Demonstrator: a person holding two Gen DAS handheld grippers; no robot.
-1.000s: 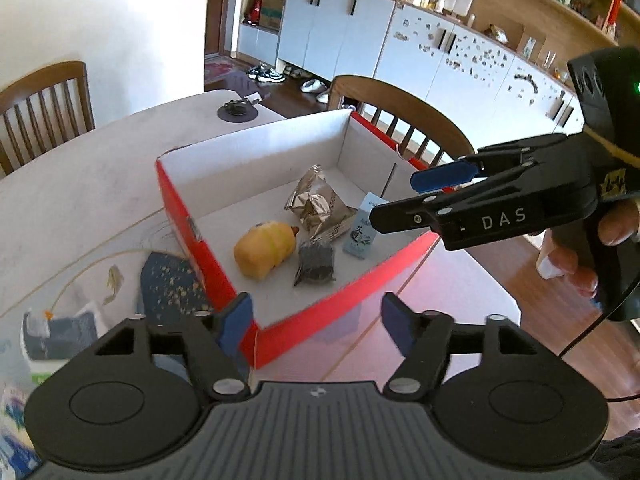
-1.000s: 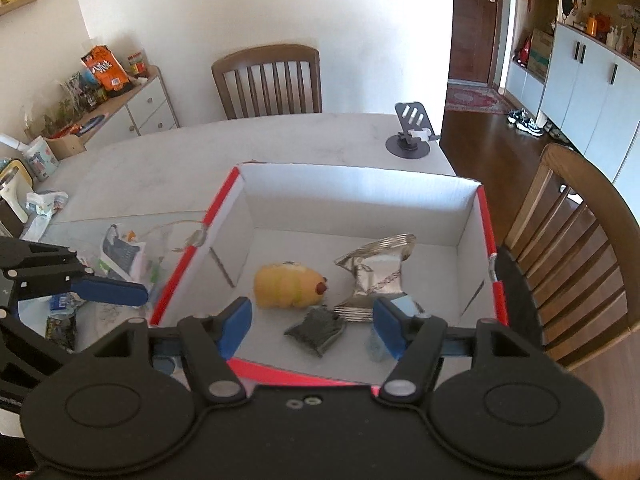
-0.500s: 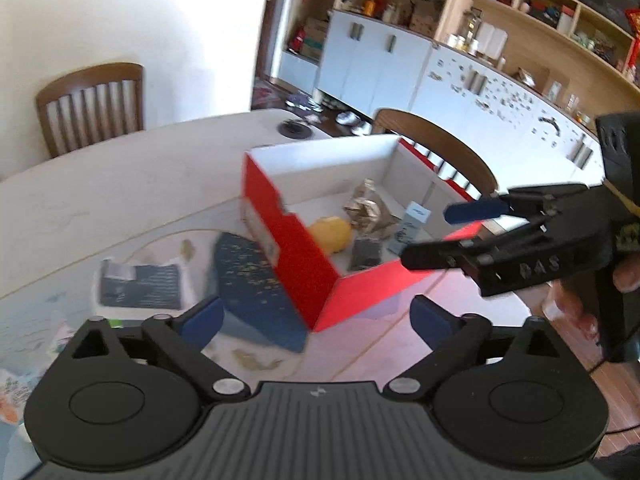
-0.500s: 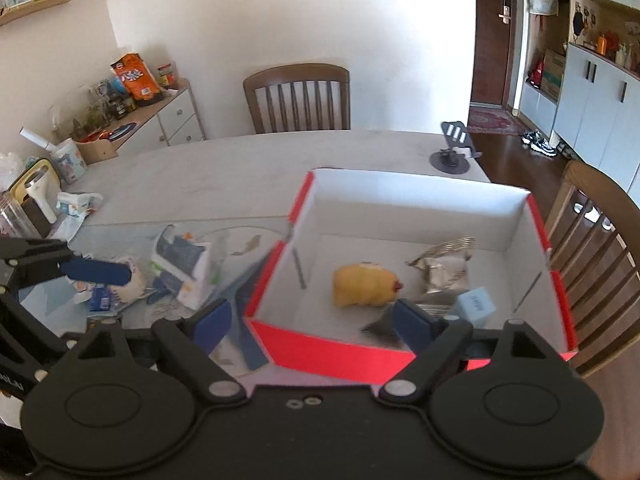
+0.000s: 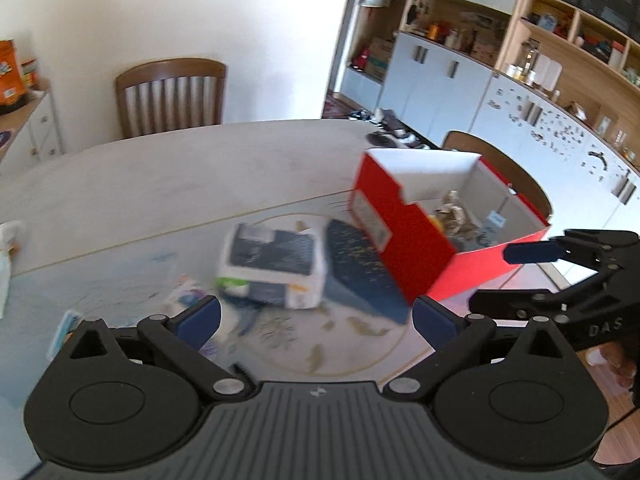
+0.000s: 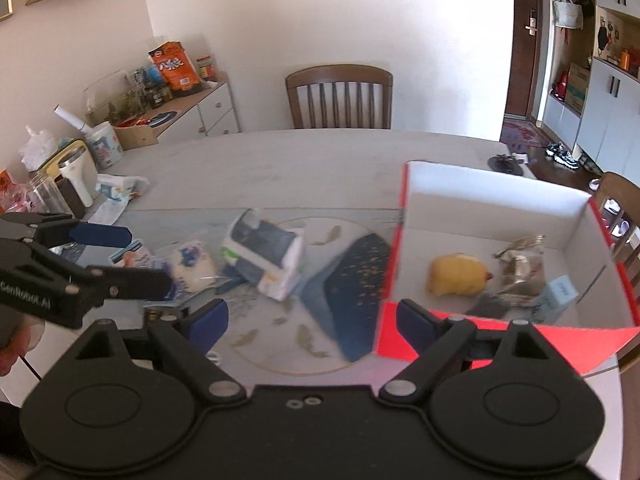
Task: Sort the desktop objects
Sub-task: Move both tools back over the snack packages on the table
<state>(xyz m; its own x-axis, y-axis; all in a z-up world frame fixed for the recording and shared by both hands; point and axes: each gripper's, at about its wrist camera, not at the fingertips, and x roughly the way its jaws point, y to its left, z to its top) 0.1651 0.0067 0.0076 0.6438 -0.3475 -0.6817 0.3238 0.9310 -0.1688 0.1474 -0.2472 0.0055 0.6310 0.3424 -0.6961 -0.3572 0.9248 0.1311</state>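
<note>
Both claws are spread wide with nothing between the blue pads: the left claw (image 5: 316, 318) has just finished opening over the messy middle of the table (image 6: 280, 164), and the right claw (image 6: 313, 318) has just opened too, sitting right at the near corner of the red box (image 6: 472, 338). Inside that box there's a yellow plush toy (image 6: 458, 276), a crinkled silver wrapper (image 6: 520, 266), a small dark packet (image 6: 486, 307) and a pale blue little box (image 6: 558, 294). Still out on the table, just left of the box, are a dark blue speckled pouch (image 6: 352, 280), a white-and-navy tissue pack (image 6: 266, 254) and some smaller blurry packets (image 6: 192, 268).
</note>
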